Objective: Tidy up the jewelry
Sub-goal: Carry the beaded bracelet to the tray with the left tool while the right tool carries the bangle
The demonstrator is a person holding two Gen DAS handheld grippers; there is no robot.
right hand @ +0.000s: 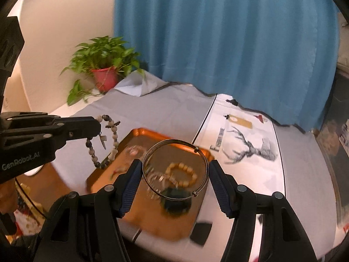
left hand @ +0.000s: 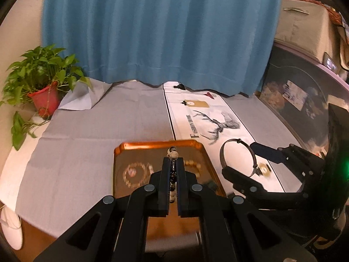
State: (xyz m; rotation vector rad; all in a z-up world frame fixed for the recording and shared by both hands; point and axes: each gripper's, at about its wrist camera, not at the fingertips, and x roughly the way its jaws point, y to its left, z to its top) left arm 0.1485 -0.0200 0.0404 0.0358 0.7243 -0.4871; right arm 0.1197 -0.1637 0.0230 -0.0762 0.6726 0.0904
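Note:
My left gripper (left hand: pixel 173 161) is shut on a beaded bracelet (left hand: pixel 173 152) of white and dark beads and holds it above the orange tray (left hand: pixel 152 145). The bracelet hangs from that gripper in the right wrist view (right hand: pixel 104 140). My right gripper (right hand: pixel 175 170) is shut on a thin metal bangle (right hand: pixel 152 150), held by its sides between the jaws over the tray (right hand: pixel 139 132). The bangle also shows in the left wrist view (left hand: pixel 222 152). A yellow bead bracelet (right hand: pixel 183 172), a chain piece (right hand: pixel 161 178) and a dark green item (right hand: pixel 176 203) lie in the tray.
A grey cloth (left hand: pixel 98 126) covers the table, with a white deer-print runner (left hand: pixel 209 120) on the right. A potted plant in a red pot (left hand: pixel 43 96) stands far left. A blue curtain (left hand: pixel 152 32) hangs behind. A dark flat object (right hand: pixel 201 231) lies near the tray's front corner.

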